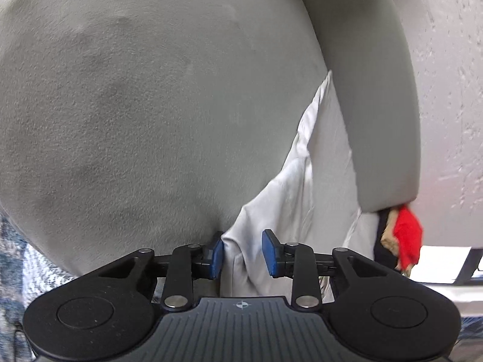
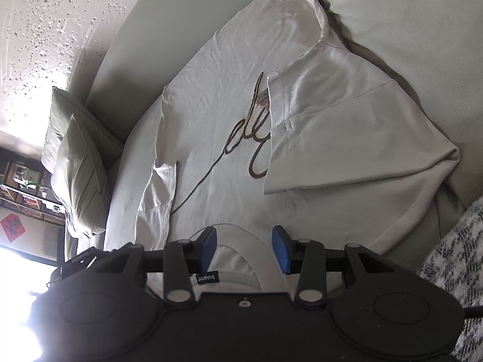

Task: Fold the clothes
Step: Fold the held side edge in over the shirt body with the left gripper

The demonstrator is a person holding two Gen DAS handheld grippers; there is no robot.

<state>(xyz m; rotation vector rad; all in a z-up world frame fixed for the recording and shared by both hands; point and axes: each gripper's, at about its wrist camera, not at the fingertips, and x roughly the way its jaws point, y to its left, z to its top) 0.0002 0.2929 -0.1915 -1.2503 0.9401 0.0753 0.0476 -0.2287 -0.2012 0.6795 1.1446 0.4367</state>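
White T-shirt point(image 2: 229, 138): soft, thin knit, lightly creased, spread flat on a pale grey-green sofa seat point(image 2: 407, 24). Dark looping script across the chest, partly covered by one short sleeve point(image 2: 347, 138) folded inward over the body; double-stitched hem visible. Ribbed collar with a small dark label sits at the near edge.

Right gripper point(image 2: 244, 249): blue-padded jaws wide apart, above the collar, holding nothing.

Left gripper point(image 1: 243, 253): blue-padded jaws moderately apart, a bunched fold of the shirt's edge point(image 1: 289, 199) between them; whether the pads touch the cloth cannot be told.

Surroundings: suede-like sofa cushion point(image 1: 135, 90), two pale green piped pillows point(image 2: 78, 163), textured plaster wall point(image 2: 39, 30). Red object point(image 1: 409, 235) beyond the sofa arm, cut off, unidentifiable. Window area overexposed.
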